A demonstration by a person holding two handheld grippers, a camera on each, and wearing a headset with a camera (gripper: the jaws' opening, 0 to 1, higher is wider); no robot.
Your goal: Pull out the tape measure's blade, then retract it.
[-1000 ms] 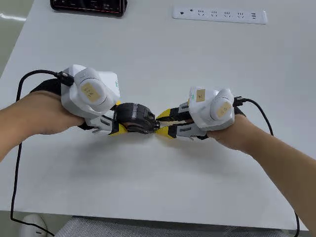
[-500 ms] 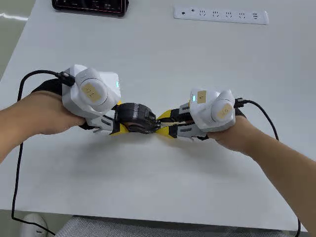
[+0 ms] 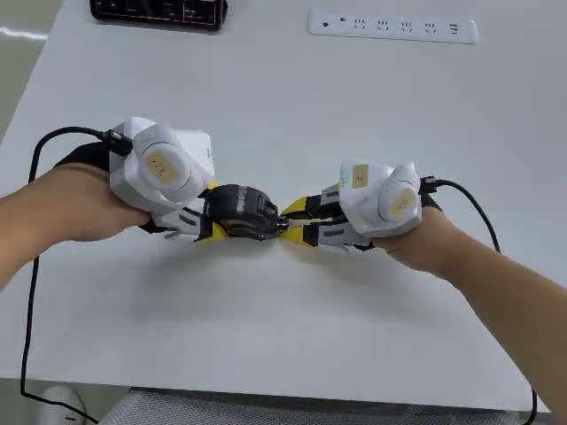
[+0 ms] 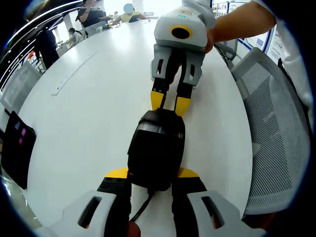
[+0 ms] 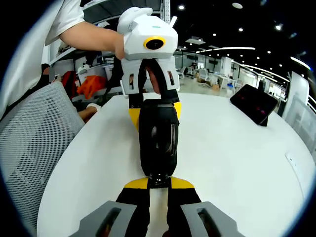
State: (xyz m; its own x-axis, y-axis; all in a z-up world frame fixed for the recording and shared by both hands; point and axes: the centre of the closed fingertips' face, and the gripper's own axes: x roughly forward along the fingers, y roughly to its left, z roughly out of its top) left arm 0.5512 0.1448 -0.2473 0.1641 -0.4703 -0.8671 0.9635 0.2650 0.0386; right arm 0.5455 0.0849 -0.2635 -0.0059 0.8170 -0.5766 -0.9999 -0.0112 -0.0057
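A black tape measure (image 3: 242,212) lies on the white table (image 3: 283,301) between the two grippers. My left gripper (image 3: 211,221) is shut on its case (image 4: 157,148), yellow-tipped jaws on either side. My right gripper (image 3: 291,221) meets the case's mouth from the right, its jaws shut on the blade's end hook (image 5: 158,179). Almost no blade shows between the case (image 5: 158,138) and the right jaws. In the left gripper view the right gripper (image 4: 170,101) faces me just beyond the case. In the right gripper view the left gripper (image 5: 153,106) holds the case's far end.
A white power strip (image 3: 392,27) lies at the table's far edge and a black device (image 3: 159,11) at the far left. Cables (image 3: 35,257) trail from both grippers. A mesh chair back (image 4: 271,128) stands beside the table.
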